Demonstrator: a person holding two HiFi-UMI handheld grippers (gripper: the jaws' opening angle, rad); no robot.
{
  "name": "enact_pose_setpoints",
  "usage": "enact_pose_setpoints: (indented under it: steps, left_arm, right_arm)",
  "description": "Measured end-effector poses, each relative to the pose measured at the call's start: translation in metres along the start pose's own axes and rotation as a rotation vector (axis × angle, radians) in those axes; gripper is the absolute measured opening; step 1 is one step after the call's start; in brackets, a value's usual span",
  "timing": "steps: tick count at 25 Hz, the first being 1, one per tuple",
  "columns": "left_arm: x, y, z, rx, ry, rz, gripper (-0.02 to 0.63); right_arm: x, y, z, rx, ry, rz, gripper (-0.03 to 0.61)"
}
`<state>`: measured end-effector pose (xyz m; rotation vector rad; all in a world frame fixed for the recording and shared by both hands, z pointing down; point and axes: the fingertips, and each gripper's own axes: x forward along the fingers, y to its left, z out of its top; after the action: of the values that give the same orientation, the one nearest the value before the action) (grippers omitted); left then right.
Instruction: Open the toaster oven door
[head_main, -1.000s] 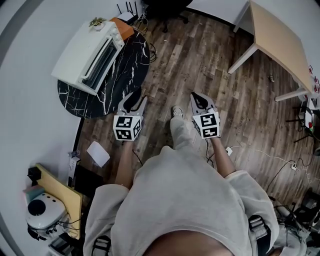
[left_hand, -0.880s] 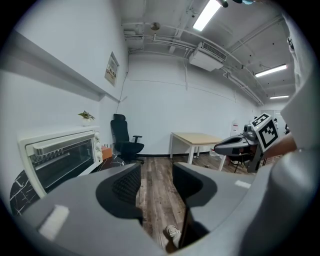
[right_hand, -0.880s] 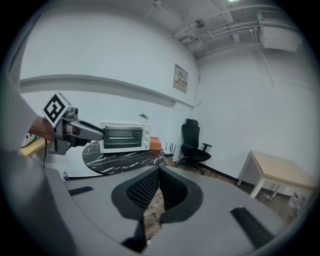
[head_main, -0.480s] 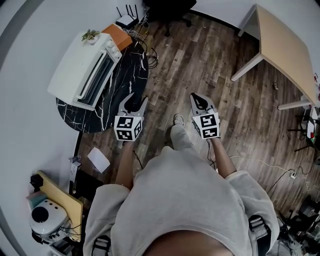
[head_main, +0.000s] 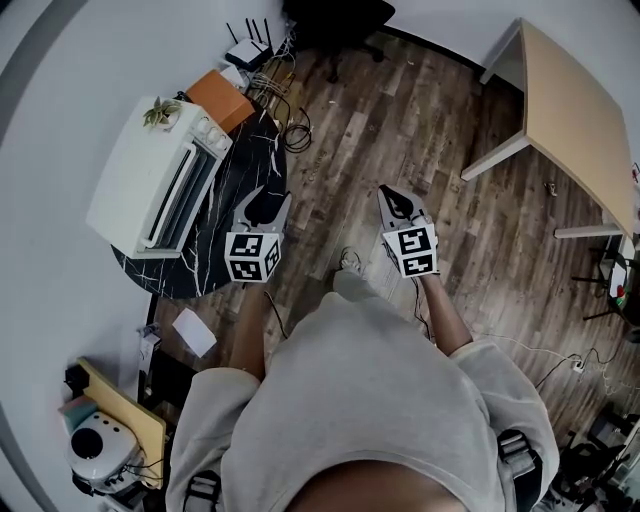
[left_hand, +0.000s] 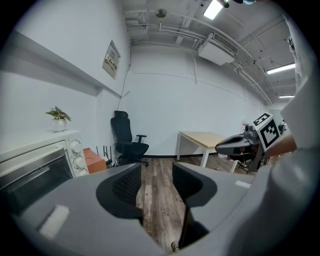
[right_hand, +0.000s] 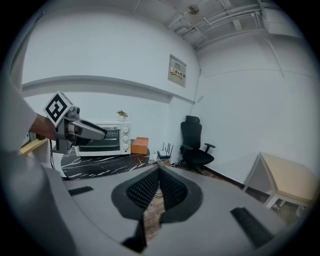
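Dark wood-plank floor (head_main: 400, 130) underfoot, plain white walls (head_main: 50, 150) around, exposed ducts (left_hand: 165, 32) and strip lights (left_hand: 214, 9) overhead in the left gripper view. Against the wall at left, a round black marble-veined table (head_main: 240, 170), and on it the white toaster oven (head_main: 140, 185), glass door (head_main: 183, 200) shut, handle bar across it, knobs at the end nearer the far wall. On top of the oven, a small potted plant (head_main: 160, 112); just beyond the oven, an orange box (head_main: 218, 98), then a router (head_main: 245, 52) with raised antennas and a tangle of cables (head_main: 285, 120) on the floor. Farther back, a black office chair (head_main: 335, 20); off to the right, a light wooden desk (head_main: 575, 110). On the floor beside the table, a white sheet of paper (head_main: 193, 332). Only bare tabletop between the oven door and the nearer gripper. Left gripper (head_main: 262, 198) held over the table's near edge, apart from the oven, pointing past it toward the chair; jaws a modest gap apart, only floor seen between them, gripping nothing. Right gripper (head_main: 392, 192) out over the floor, farther from the table; jaws pressed together at the tips, empty, touching nothing
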<state>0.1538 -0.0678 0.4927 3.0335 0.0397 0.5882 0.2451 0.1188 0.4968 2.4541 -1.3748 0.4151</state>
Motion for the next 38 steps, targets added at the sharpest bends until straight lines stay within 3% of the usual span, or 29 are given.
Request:
enact_pose_setpoints:
  steps: [12,21,27,38]
  left_arm:
    - [0.085,0.034,0.035,-0.019,0.002,0.038,0.196]
    - [0.105,0.064,0.037,-0.053,0.010,0.091,0.196]
    - [0.079,0.091,0.032,-0.086,-0.003,0.159,0.196]
    - [-0.043,0.150,-0.014,-0.169,-0.024,0.361,0.196]
  right_arm:
    - [0.075,-0.068,0.018,-0.005,0.014,0.029,0.014]
    - [0.121,-0.078,0.036,-0.031,0.017,0.084,0.014]
    - [0.147,-0.047,0.058,-0.066,-0.003,0.153,0.014]
    - [0.167,0.079,0.080,-0.149,-0.015,0.355,0.014]
